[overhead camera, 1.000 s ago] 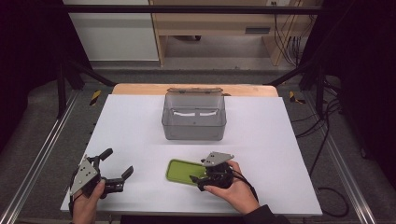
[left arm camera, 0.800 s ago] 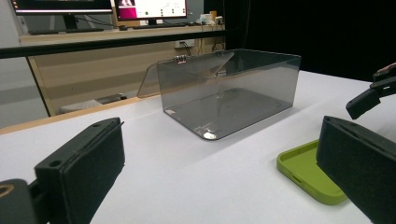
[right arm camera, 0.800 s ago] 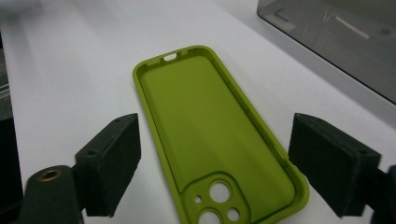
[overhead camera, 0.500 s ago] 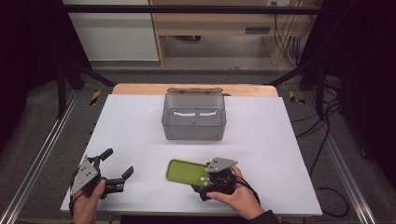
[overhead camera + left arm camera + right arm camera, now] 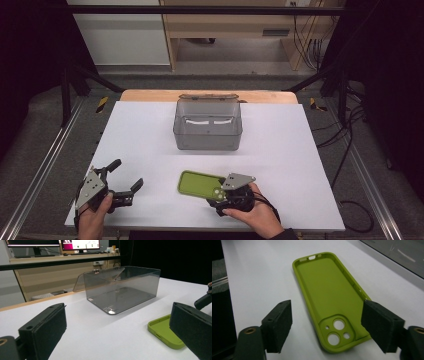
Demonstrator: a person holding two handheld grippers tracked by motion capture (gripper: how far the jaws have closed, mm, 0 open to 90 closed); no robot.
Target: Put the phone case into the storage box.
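The table [image 5: 150, 135] carries a white top, and a strip of wood shows along its far edge. A clear grey box [image 5: 208, 126] stands at the middle of the far half, its hinged lid folded back behind it. In the left gripper view the box [image 5: 122, 288] is empty, with its open side tilted toward the camera.

A green case [image 5: 200, 183] lies flat on the near half of the table, right of centre, with its hollow side up. In the right gripper view the case [image 5: 329, 295] has its camera cut-outs at the near end and its port slots at the far end.

The right gripper [image 5: 220, 196] sits at the near right end of the case, held by a hand [image 5: 255, 215]. Its jaws have just been closing and stand apart, one on each side of the case's camera end. The right jaw lies at the case's edge; the left jaw is clear of it. The case is not clamped.

The left gripper [image 5: 125, 182] rests near the front left corner, well apart from the case. Its jaws are spread wide with nothing between them.
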